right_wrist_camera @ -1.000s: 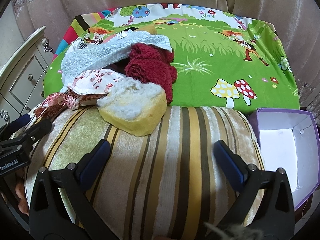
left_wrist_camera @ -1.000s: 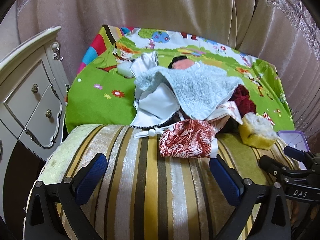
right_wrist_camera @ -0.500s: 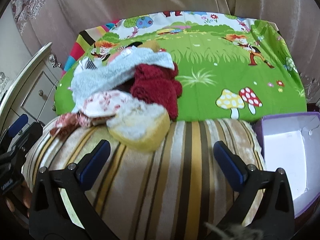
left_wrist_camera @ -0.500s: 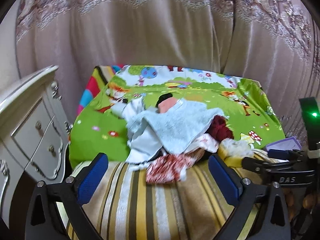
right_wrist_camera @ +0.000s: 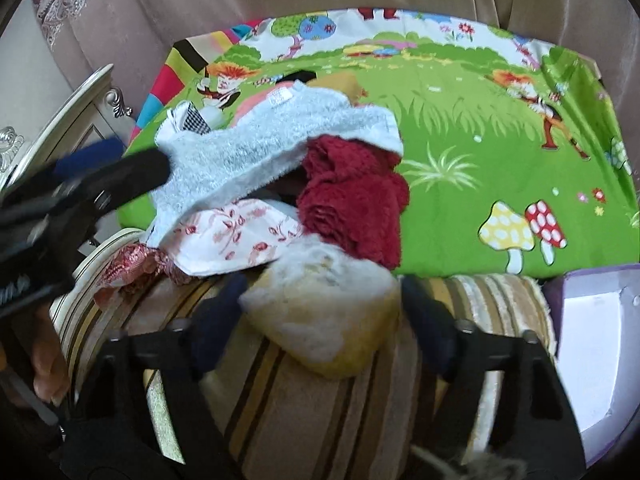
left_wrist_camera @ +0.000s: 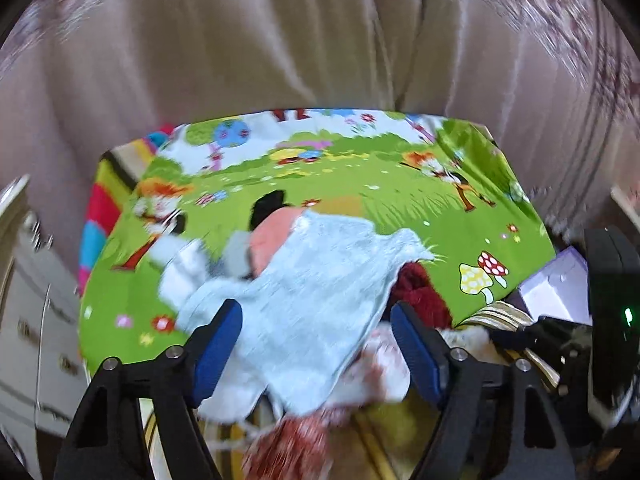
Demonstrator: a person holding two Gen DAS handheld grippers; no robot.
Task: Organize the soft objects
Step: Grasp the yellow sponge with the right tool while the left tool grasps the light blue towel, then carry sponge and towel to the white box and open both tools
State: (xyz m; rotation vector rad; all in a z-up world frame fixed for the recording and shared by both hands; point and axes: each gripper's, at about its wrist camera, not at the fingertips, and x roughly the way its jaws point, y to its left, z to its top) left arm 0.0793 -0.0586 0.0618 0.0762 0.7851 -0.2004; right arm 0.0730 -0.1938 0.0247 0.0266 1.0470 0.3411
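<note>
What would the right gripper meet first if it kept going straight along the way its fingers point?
Most likely the yellow fluffy sponge: it lies between the right gripper fingers, on the striped cushion. The jaws have just been closing, and contact is unclear in the blur.

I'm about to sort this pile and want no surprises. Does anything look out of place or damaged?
Nothing looks damaged. The soft things are just jumbled: a light blue towel draped over a dark red cloth, with a yellow sponge spilling onto the striped cushion.
</note>
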